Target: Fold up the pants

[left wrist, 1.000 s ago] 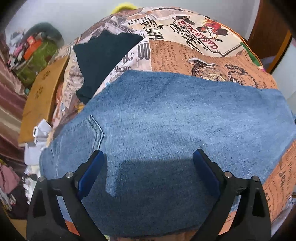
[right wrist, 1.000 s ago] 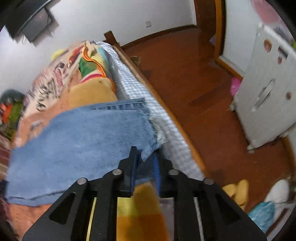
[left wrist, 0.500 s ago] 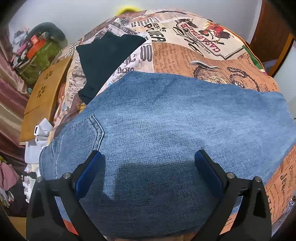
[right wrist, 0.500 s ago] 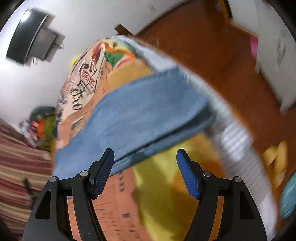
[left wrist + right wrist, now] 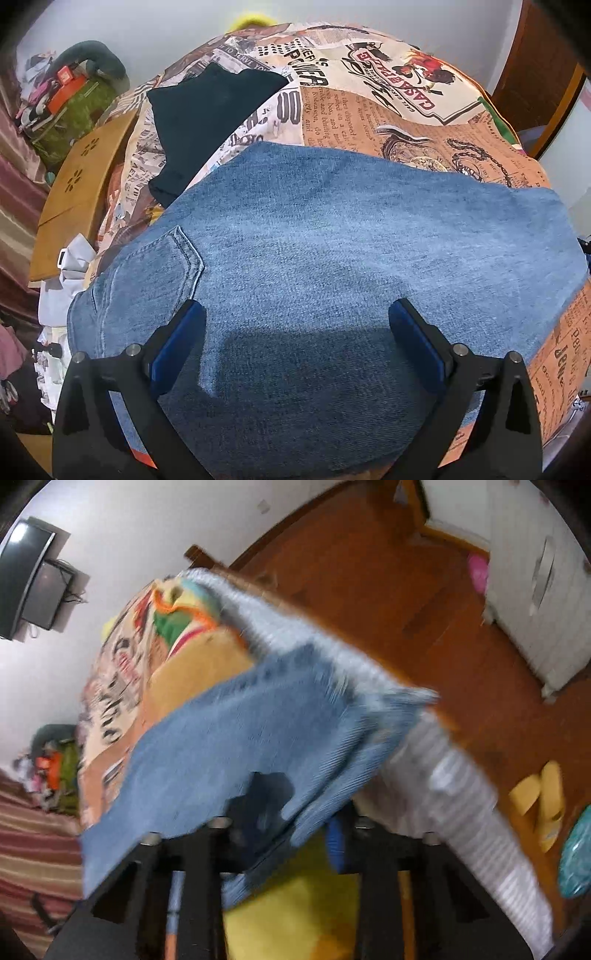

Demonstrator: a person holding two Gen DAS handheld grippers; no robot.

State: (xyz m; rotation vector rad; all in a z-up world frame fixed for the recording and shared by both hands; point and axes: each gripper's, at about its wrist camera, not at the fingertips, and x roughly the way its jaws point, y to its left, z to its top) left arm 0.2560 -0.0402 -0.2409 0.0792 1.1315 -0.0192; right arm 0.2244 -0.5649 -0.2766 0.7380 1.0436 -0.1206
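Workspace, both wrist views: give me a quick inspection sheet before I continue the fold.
Surface: bed with newspaper-print cover; checked sheet along its edge.
Job's things: jeans spread flat, back pocket up; hem end lifted off the bed.
Clutter: black garment beyond the jeans; wooden board and white cloth beside the bed.
Grippers: left gripper open above the jeans; right gripper blurred, denim draped over it, grip unclear.
Cables: nothing seen.
Surroundings: wood floor, yellow slippers, wall TV, white cabinet.
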